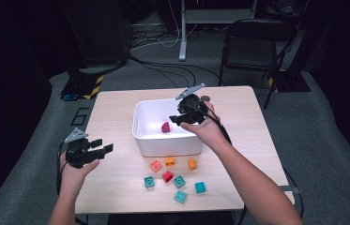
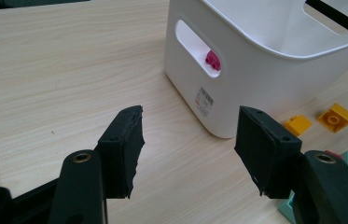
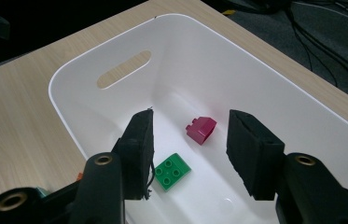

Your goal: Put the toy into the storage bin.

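Two bricks in the white bin [image 3: 92, 60]
Right gripper [image 3: 190, 154] and left gripper [image 2: 188, 149] both gape, grasping nothing; green brick [image 3: 172, 171], magenta brick [image 3: 201, 129] inside; bin's barcode label [image 2: 204, 101] too small to read.

- A small printed label with a barcode sits low on the white bin's [image 2: 237, 70] outer wall; its print is too small to read.

Even overhead light brightens the counter [image 1: 116, 122]; the room around it sinks into dark. The white bin [image 3: 274, 93] shows mild glare. Shadows are soft; the high view is slightly grainy.
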A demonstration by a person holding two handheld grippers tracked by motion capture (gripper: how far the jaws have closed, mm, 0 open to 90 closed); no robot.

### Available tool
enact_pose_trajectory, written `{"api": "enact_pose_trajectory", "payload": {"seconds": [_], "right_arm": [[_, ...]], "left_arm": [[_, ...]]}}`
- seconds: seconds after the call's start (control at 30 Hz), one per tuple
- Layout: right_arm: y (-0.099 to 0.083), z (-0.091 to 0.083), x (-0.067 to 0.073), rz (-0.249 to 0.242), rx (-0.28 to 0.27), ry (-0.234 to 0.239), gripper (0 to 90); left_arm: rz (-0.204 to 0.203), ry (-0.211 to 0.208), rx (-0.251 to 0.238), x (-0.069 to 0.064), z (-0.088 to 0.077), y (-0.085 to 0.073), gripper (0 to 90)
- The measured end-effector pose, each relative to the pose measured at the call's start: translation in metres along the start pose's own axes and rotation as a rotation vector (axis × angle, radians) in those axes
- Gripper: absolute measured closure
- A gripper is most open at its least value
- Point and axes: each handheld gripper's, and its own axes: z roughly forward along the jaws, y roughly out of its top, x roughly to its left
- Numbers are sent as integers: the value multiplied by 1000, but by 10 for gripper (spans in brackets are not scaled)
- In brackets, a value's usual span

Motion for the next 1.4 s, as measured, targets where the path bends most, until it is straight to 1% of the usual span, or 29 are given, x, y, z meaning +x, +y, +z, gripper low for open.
{"api": "enact_pose_trajectory", "payload": {"seconds": [0.1,0.23,0.27,0.3,0.33,0.4,0.5,0.63,0.77,0.9,1.0,1.07,1.1,1.13,1.17,1.4], "right_arm": [[-5,-6,4,-4,-3,-3,511],[-12,-16,10,-23,-22,-4,512],[-13,-18,12,-17,-24,-3,512],[-15,-21,13,-37,-38,-2,512],[-16,-24,15,-28,-38,2,512],[-20,-29,19,-27,-48,4,512],[-25,-35,24,-34,-47,6,512],[-32,-42,30,-58,-42,-9,513],[-39,-49,34,-56,-63,-19,513],[-49,-55,37,-47,-64,-30,513],[-56,-58,38,-59,-65,-42,513],[-61,-61,40,-47,-65,-50,513],[-64,-63,39,-51,-73,-49,512],[-66,-64,40,-38,-76,-50,512],[-70,-65,39,-37,-82,-51,512],[-89,-64,41,5,-79,-60,511]], "left_arm": [[0,-1,-7,0,0,0,413],[0,-4,-6,0,0,1,413],[1,-5,-3,-1,0,1,413],[0,-6,-2,-1,0,1,413],[-2,-4,-8,-1,0,1,413],[0,-6,-4,0,0,1,413],[-1,-4,0,1,1,1,414],[-3,-3,1,0,2,2,414],[4,-2,0,-1,4,3,414],[9,-4,3,-1,5,4,413],[11,-4,3,-1,5,4,414],[13,-3,1,-1,5,5,414],[11,-3,-1,-2,5,5,413],[12,-3,-1,-2,5,5,414],[12,-3,-2,-2,5,5,414],[19,-9,1,-4,7,7,414]]}}
